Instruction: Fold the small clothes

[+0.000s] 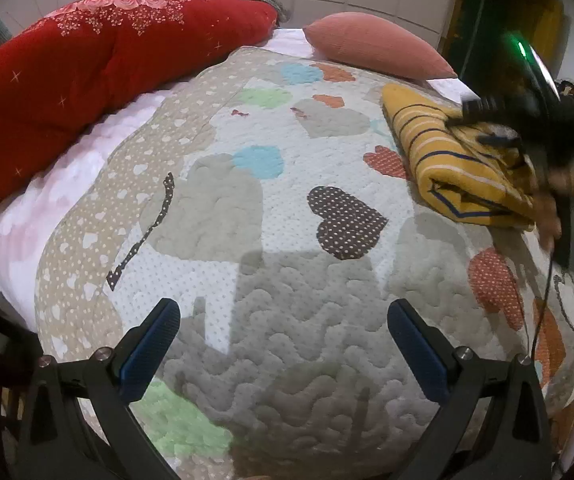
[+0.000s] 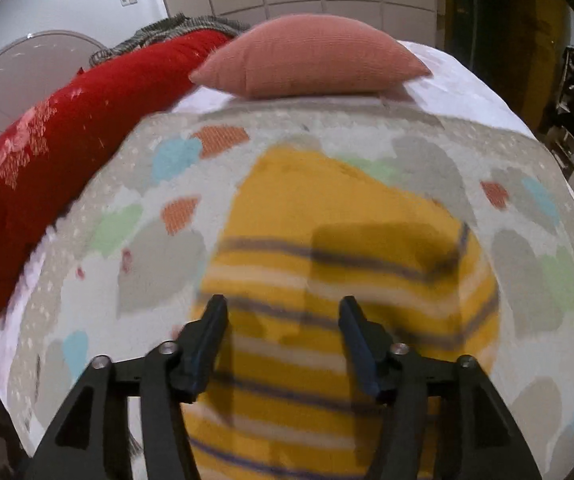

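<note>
Left gripper (image 1: 283, 334): jaws wide apart, nothing between them, over bare quilt (image 1: 287, 184). Heart patches on the quilt, dark dotted heart (image 1: 345, 222) at about 1 o'clock from the left fingertips.

Shirt (image 1: 459, 160), yellow with white and navy stripes, folded into a thick bundle, lies on the quilt at 2 o'clock from the left gripper, well apart from it.

Right gripper (image 2: 283, 332): jaws parted, spread over the shirt (image 2: 339, 264); frame is blurred, can't tell if the pads press the cloth, no fabric seen pinched between them. In the left wrist view the right gripper (image 1: 487, 126) sits on the shirt's far right side, a hand (image 1: 559, 208) behind it.

Pink pillow (image 2: 311, 62) at 12 o'clock from the shirt, at the quilt's far edge. Red blanket (image 1: 87, 72) rolled along the quilt's side, 10 o'clock.
</note>
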`<state>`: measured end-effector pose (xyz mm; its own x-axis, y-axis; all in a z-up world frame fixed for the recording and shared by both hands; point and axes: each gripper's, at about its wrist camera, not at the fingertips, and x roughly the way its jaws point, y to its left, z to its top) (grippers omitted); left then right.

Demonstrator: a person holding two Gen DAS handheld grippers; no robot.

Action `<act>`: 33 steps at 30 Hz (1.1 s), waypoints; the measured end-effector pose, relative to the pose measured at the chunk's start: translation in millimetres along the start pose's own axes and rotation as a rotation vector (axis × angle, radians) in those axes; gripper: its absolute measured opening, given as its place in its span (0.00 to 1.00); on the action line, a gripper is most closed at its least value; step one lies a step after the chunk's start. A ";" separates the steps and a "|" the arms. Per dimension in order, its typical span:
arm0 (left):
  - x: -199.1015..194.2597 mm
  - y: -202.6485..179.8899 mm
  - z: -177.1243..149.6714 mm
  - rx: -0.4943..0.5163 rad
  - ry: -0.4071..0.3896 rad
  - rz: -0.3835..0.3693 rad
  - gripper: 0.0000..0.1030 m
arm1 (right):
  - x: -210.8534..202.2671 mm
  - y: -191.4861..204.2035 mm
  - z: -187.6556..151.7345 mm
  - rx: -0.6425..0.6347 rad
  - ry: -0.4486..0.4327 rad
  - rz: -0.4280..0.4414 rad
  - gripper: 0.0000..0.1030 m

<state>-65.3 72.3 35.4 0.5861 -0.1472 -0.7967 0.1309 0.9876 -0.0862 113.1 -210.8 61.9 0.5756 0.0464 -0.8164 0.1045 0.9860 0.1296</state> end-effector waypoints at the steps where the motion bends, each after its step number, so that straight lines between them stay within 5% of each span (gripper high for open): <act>1: -2.5 -2.0 -0.5 0.006 -0.005 -0.001 1.00 | -0.1 -6.4 -13.5 -0.004 0.024 -0.005 0.63; 9: -18.1 -29.3 -3.8 0.066 -0.030 -0.012 1.00 | -63.0 -39.4 -97.2 -0.017 0.018 0.017 0.69; 15: -21.1 -70.6 -2.0 0.172 -0.039 -0.042 1.00 | -105.3 -56.8 -148.1 0.023 -0.051 -0.066 0.72; 25: -13.7 -105.3 2.6 0.198 0.008 -0.083 1.00 | -128.4 -85.0 -181.9 0.129 -0.092 -0.144 0.75; 33: -11.4 -113.6 -11.3 0.197 0.045 -0.124 1.00 | -134.0 -74.3 -191.1 0.081 -0.125 -0.188 0.78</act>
<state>-95.9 -37.6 47.6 0.5205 -0.2601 -0.8133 0.3561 0.9318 -0.0701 -126.8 -259.7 54.1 0.6351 -0.1616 -0.7553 0.2807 0.9593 0.0308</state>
